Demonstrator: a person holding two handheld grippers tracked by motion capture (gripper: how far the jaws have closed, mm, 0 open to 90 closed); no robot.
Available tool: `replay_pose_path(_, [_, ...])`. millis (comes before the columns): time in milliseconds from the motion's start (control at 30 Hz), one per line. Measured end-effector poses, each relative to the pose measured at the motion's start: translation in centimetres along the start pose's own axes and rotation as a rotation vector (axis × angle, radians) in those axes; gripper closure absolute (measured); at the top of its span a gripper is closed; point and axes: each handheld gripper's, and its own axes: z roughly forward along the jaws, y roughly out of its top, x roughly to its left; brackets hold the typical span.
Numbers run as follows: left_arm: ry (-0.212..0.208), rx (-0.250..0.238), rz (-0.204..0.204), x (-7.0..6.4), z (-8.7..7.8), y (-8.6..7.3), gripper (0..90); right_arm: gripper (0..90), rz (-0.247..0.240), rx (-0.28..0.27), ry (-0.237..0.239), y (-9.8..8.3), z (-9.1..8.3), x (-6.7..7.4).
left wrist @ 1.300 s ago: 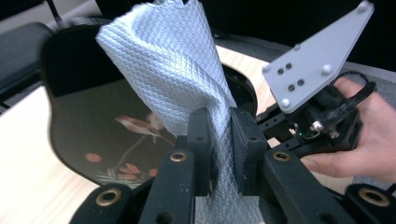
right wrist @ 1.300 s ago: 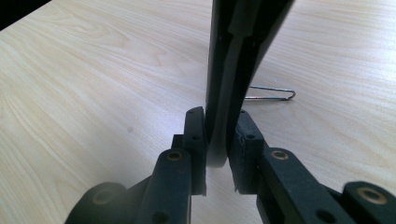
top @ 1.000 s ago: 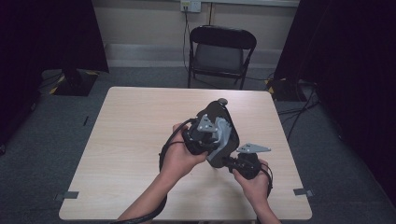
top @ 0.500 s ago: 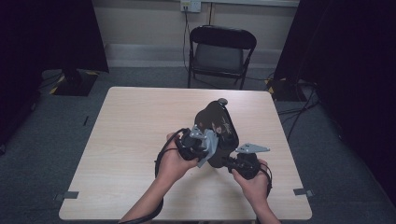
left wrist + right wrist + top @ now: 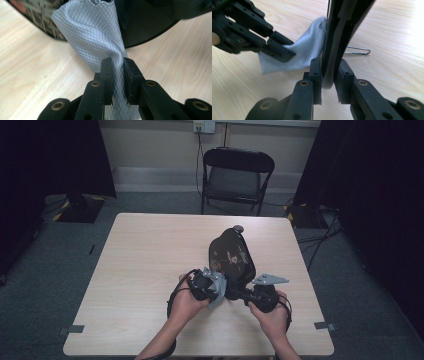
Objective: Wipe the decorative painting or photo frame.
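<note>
A black oval board with a faint floral pattern and a small knob at its far end stands tilted above the table. My right gripper is shut on its near rim; in the right gripper view the pads clamp the thin black edge. My left gripper is shut on a pale grey mesh cloth, which runs from between the jaws up to the board's dark underside. In the right gripper view, the cloth and the left gripper sit left of the board.
A thin wire loop lies on the tabletop behind the board. A black folding chair stands beyond the table's far edge. Cables trail on the floor at the right. Both forearms come in from the near edge.
The left gripper with the cloth has come down along the board's face to its near lower edge. The right hand has held the board still.
</note>
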Motion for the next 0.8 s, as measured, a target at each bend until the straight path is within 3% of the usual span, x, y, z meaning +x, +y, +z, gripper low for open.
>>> replay_pose_path(167, [0.018, 0.048, 0.005, 0.2, 0.9, -1.1, 79.5, 75.5, -0.003, 0.001, 0.008, 0.0, -0.3, 0.1])
replay_pose_path(333, [0.01, 0.038, -0.014, 0.2, 0.6, -1.6, 79.5, 73.9, -0.005, 0.007, 0.01, -0.2, -0.7, 0.0])
replay_pose_path(433, [0.008, 0.023, -0.009, 0.2, -0.4, -1.4, 79.5, 72.5, -0.009, 0.018, 0.012, -0.5, -0.8, 0.1])
replay_pose_path(800, [0.026, -0.183, 0.069, -1.5, -8.0, 3.2, 79.3, 78.8, 0.005, 0.034, 0.023, -1.0, -0.9, -0.2])
